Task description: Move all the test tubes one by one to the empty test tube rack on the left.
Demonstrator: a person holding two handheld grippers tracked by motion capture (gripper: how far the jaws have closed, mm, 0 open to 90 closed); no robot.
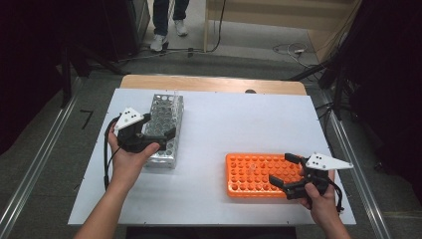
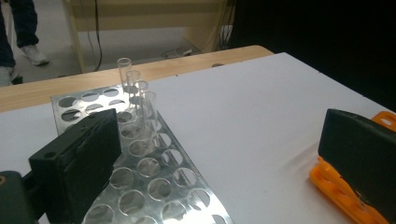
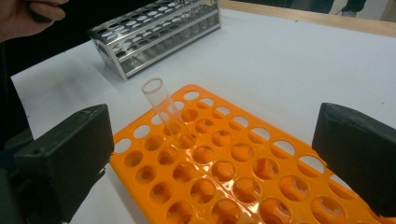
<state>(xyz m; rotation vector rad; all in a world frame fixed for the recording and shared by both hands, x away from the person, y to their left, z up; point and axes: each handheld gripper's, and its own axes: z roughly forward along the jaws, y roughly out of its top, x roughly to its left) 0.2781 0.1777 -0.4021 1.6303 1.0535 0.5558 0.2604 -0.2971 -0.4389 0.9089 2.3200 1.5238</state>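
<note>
A metal test-tube rack [image 1: 166, 129] stands at the left of the white table top [image 1: 239, 119]. Several clear tubes [image 2: 136, 91] stand upright in its far holes. My left gripper [image 1: 161, 127] hovers over this rack [image 2: 154, 177], open [image 2: 219, 135], nothing between its jaws. An orange rack [image 1: 251, 174] lies at the right front; one clear tube [image 3: 162, 105] leans in a hole of it [image 3: 224, 172]. My right gripper [image 1: 281, 168] is at the orange rack's right end, open [image 3: 215, 140], jaws wide and apart from the tube.
A person's legs [image 1: 166, 20] stand on the floor beyond the table. A wooden edge [image 1: 214, 83] shows past the white top. Cables [image 1: 291, 50] lie on the floor at the back right. The orange rack's corner [image 2: 345, 196] shows beside the left gripper's right jaw.
</note>
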